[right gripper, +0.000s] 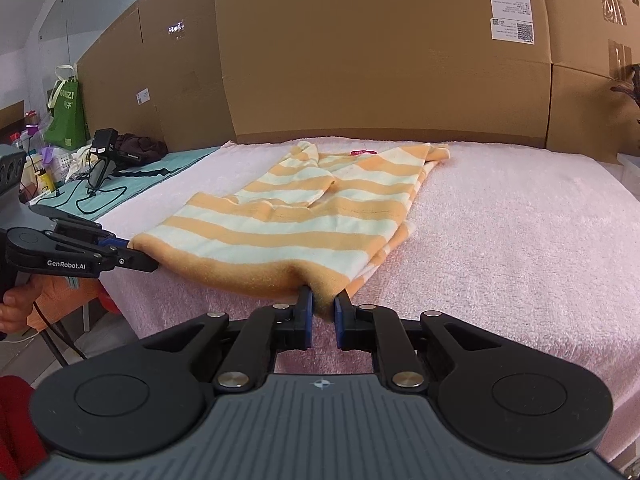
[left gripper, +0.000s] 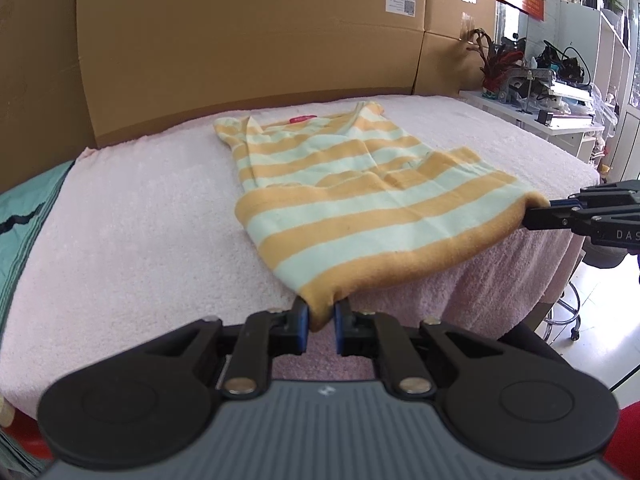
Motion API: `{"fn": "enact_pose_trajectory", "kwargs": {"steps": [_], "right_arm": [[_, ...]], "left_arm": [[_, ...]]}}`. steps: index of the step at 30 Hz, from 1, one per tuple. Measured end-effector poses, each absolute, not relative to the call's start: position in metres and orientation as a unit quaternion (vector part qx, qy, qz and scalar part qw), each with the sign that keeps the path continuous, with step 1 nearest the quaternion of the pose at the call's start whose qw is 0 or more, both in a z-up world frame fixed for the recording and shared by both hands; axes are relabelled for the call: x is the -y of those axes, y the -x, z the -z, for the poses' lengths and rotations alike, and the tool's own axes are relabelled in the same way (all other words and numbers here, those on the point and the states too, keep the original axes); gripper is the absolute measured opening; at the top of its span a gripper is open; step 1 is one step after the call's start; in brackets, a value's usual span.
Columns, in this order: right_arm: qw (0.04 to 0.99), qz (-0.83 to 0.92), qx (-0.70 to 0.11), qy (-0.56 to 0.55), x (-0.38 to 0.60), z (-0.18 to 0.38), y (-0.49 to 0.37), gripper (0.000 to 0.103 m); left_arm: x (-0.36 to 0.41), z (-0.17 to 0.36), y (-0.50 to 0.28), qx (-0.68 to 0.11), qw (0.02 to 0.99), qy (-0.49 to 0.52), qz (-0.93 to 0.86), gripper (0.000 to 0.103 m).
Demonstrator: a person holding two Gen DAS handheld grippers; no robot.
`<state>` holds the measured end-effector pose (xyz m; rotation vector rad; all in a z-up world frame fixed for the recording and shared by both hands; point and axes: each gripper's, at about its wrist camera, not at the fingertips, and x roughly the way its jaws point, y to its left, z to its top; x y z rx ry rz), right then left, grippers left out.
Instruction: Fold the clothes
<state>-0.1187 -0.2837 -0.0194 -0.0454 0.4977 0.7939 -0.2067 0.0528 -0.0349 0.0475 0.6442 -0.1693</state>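
An orange and pale green striped shirt (left gripper: 340,196) lies on the pink towel (left gripper: 140,220), collar toward the cardboard wall and hem at the near edge. My left gripper (left gripper: 321,312) is shut on the hem's left corner. My right gripper (right gripper: 321,307) is shut on the hem's right corner. Each gripper also shows in the other's view: the right gripper (left gripper: 532,212) at the right, the left gripper (right gripper: 150,258) at the left, held by a hand (right gripper: 16,308). The striped shirt (right gripper: 304,216) has its sleeves folded inward, and its hem sags slightly between the two grips.
Tall cardboard boxes (left gripper: 248,40) wall off the far side. A teal cloth (right gripper: 132,184) with a black device and cables lies left of the towel. White shelves (left gripper: 560,120) with a plant and clutter stand at the right. A stool base (left gripper: 568,312) is on the floor.
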Motion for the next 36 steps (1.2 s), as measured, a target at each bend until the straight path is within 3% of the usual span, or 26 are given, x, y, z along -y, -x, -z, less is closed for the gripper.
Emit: {"fn": "enact_pose_trajectory", "kwargs": {"steps": [14,20,22,24,27,29,33,36], "right_arm": [[0.879,-0.389,-0.275,0.028,0.278,0.007,0.107,0.012],[0.867,-0.401,-0.296,0.011,0.283,0.013,0.096,0.021],[0.864,-0.404,-0.3,-0.012,0.29,0.011,0.091,0.028],[0.864,-0.4,-0.303,-0.031,0.295,0.009,0.084,0.042],[0.863,-0.397,-0.306,-0.058,0.3,0.005,0.075,0.044],[0.858,-0.406,-0.306,-0.079,0.302,0.003,0.071,0.044],[0.834,-0.438,-0.332,-0.046,0.296,-0.001,0.071,0.044],[0.84,-0.424,-0.336,-0.034,0.301,-0.005,0.069,0.044]], "left_arm": [[-0.06,0.018,0.195,-0.311,0.944,-0.015,0.109,0.006],[-0.074,0.029,0.188,-0.336,0.932,0.009,0.135,0.012],[-0.084,0.027,0.187,-0.333,0.93,0.032,0.15,0.024],[-0.096,0.024,0.183,-0.336,0.926,0.053,0.166,0.031],[-0.113,0.021,0.178,-0.343,0.916,0.084,0.192,0.041],[-0.12,0.019,0.179,-0.344,0.91,0.097,0.21,0.043],[-0.128,0.017,0.183,-0.345,0.902,0.108,0.238,0.064],[-0.125,0.021,0.177,-0.351,0.906,0.096,0.217,0.064]]}}
